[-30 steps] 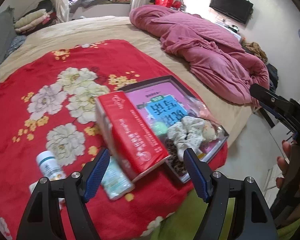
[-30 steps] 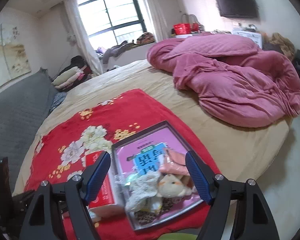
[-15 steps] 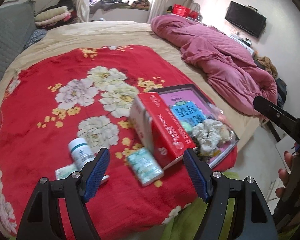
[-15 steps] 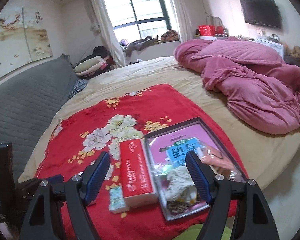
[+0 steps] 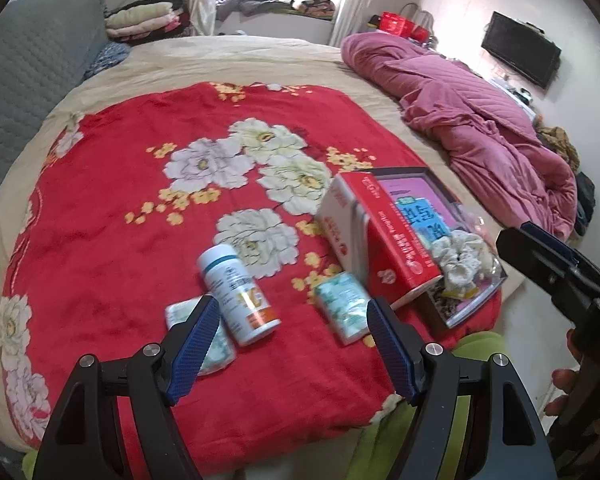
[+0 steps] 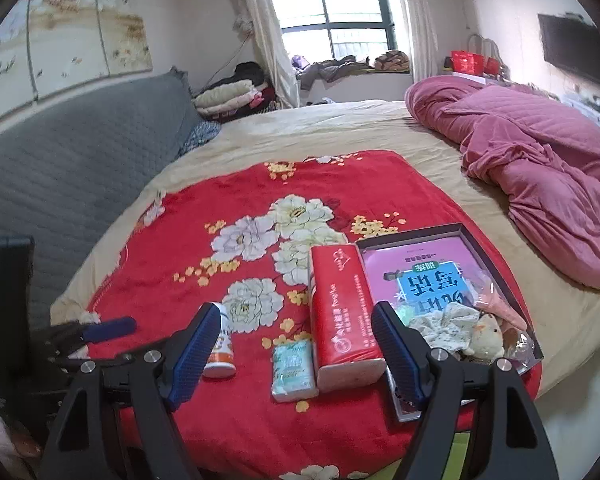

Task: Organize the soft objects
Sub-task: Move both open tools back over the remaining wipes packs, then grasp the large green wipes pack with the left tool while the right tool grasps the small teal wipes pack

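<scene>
We count two tissue packets (image 5: 342, 306) (image 5: 204, 332), one bottle (image 5: 238, 294), one red tissue box (image 6: 342, 304) and one tray (image 6: 484, 252) on the red blanket (image 5: 140, 208); our left gripper (image 5: 290, 344) and right gripper (image 6: 296, 350) gape wide, holding nothing.

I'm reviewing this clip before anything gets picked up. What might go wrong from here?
The red tissue pack leans on the rim of the tray; reaching for the scrunchie beside it may topple it. The white bottle lies on its side and might roll if bumped. The tray sits near the blanket's edge, so a nudge may slide it off. Both the left gripper and the right gripper are open and empty.
</scene>
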`<action>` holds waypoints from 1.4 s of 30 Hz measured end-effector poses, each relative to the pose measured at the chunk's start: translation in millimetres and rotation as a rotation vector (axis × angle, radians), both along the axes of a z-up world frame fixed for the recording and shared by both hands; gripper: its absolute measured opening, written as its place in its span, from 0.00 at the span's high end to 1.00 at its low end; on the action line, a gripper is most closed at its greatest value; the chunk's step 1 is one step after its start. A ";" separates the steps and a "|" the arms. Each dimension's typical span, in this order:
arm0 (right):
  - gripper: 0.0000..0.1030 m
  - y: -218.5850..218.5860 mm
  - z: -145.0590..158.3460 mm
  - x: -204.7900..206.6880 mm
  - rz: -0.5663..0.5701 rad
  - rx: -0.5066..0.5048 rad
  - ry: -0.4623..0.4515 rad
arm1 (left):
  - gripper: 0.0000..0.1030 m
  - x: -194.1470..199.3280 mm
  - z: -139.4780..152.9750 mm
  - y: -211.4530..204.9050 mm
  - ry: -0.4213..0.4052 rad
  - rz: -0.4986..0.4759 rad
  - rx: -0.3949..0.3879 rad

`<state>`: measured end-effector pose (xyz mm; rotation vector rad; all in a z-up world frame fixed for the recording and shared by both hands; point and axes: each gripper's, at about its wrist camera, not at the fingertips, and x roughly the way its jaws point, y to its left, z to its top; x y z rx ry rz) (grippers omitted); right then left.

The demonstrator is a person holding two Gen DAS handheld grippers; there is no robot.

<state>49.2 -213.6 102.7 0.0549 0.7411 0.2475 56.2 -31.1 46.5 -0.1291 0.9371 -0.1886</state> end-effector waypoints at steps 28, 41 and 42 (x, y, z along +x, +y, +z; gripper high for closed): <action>0.25 53.1 -137.3 9.1 0.032 -0.162 0.233 | 0.25 -0.5 -106.7 64.6 0.219 0.143 -0.018; 0.23 62.5 -171.5 34.1 0.017 -0.224 0.295 | 0.25 9.9 -121.6 68.7 0.251 0.161 -0.042; 0.23 62.9 -173.2 35.8 0.014 -0.216 0.302 | 0.25 11.2 -122.5 69.0 0.252 0.165 -0.045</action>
